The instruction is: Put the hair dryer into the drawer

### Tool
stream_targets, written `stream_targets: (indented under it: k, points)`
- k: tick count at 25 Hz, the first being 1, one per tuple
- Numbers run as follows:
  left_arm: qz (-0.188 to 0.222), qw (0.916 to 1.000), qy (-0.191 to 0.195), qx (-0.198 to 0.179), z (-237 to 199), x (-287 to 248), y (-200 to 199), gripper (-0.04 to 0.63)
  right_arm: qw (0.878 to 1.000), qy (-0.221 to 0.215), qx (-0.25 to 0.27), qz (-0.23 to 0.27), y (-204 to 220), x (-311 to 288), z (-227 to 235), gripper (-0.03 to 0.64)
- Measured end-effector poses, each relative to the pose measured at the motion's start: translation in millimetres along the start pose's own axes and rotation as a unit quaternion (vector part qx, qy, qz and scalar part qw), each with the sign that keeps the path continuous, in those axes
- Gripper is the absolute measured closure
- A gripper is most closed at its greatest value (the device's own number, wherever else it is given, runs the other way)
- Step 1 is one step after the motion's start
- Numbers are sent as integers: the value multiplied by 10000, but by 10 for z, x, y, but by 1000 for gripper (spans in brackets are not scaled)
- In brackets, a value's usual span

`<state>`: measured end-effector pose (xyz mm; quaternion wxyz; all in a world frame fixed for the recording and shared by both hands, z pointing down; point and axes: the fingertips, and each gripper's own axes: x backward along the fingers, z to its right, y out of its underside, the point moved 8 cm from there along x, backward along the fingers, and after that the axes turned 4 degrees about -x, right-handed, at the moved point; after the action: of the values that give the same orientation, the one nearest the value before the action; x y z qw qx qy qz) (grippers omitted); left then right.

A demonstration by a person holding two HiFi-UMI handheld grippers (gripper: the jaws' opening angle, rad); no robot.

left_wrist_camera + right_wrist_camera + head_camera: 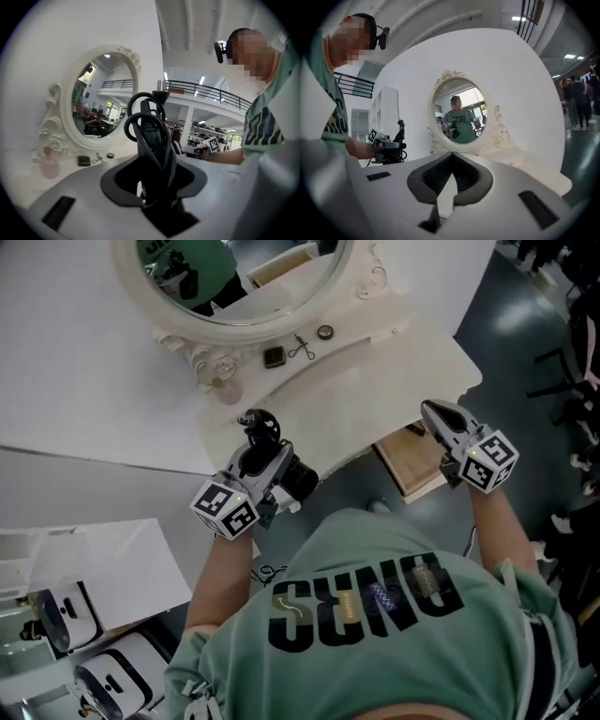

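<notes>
My left gripper [259, 452] is shut on the black hair dryer [297, 480], whose coiled cord [260, 422] sticks up past the jaws. It hangs at the white dressing table's [375, 390] front edge. In the left gripper view the hair dryer [152, 140] and its looped cord fill the gap between the jaws of the left gripper [154, 187]. An open wooden drawer [419, 470] juts out under the table's right part. My right gripper [433, 412] hovers just above that drawer. In the right gripper view the right gripper [451, 159] has its pads meeting at the tips, with nothing held.
An oval mirror [244, 277] in an ornate white frame stands at the table's back. Before it lie small scissors [301, 348], a dark box [274, 357], a round lid [324, 332] and a pink bottle [225, 385]. White cases [84, 615] sit at lower left. Dark chairs [572, 381] stand at right.
</notes>
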<state>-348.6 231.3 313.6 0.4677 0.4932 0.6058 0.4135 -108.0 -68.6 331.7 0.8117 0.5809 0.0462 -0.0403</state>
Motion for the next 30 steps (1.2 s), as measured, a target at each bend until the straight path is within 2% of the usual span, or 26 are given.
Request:
stream_targets:
  k: [3, 6, 10, 15, 20, 26, 30]
  points:
    - [-345, 9977, 577, -75, 148, -691, 60, 434, 9982, 542, -157, 179, 25, 460, 363, 627]
    - [-667, 9918, 1078, -157, 338, -1377, 170, 434, 9944, 977, -309, 261, 114, 898, 708, 627]
    - [-1202, 9780, 1691, -231, 664, -2258, 445, 434, 9857, 1544, -616, 276, 370, 1477, 1087, 627]
    - [-1938, 9511, 2379, -361, 1173, -3150, 989, 434, 9709, 2165, -990, 276, 725, 2133, 1432, 627]
    - [-2803, 9171, 2774, -585, 1563, -3746, 1660, 434, 9551, 2649, -1282, 338, 1003, 2667, 1667, 627]
    - [-3819, 8758, 2811, -905, 1745, -4152, 2386, 434, 9373, 3083, -1586, 357, 1261, 3153, 1821, 627]
    - [-4324, 8585, 2592, -939, 1741, -4343, 2798, 434, 9282, 3255, -1771, 351, 1476, 3386, 1891, 627]
